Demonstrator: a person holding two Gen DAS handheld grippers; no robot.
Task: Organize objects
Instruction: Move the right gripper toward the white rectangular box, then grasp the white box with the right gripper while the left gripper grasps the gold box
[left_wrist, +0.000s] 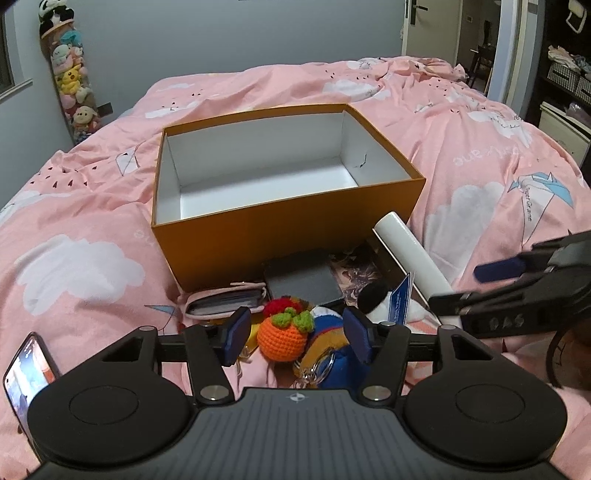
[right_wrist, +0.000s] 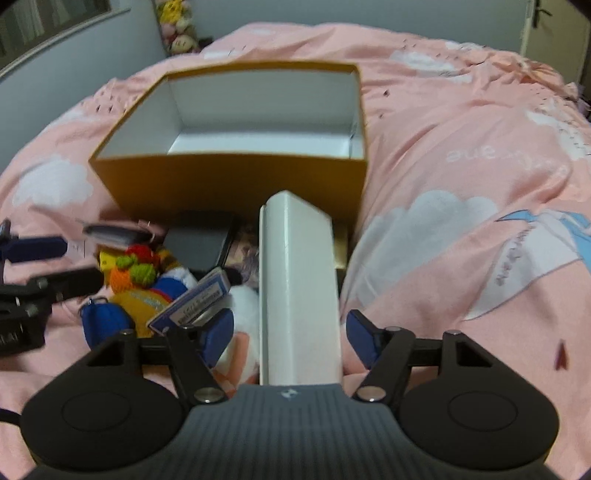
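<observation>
Presently, an inventory of what lies under my two grippers, with handling notes.

Item: orange box (left_wrist: 284, 240), open-topped, white inside, nothing in it; sits on the pink cloud-print duvet (left_wrist: 81, 236). Destination, by my reckoning.

Item: white box (right_wrist: 299, 288), long and narrow, lying lengthwise toward the orange box and just short of its near wall. It runs between the jaws of my right gripper (right_wrist: 291, 339). Jaws apart; a sliver of gap shows at each pad, so I count it unheld. Note: centre on the long sides before closing, since a skewed pinch would likely swing the far end into the orange wall. Lift clear of the rim, then lower flat.

Item: crocheted orange fruit (left_wrist: 282, 338), green leaves, sitting between the fingers of my left gripper (left_wrist: 295, 334). Fingers apart, touching nothing that I can make out. Note: soft yarn should compress, so a gentle close will do.

Item: small heap just beside it: stuffed toy in blue and yellow (left_wrist: 328, 350), pink card wallet (left_wrist: 225, 301), dark grey case (left_wrist: 303, 280), blue-edged card (left_wrist: 400, 301). Note: take the fruit alone; its neighbours touch it and may snag.

Item: phone (left_wrist: 27, 369), screen lit, at the left edge.
</observation>
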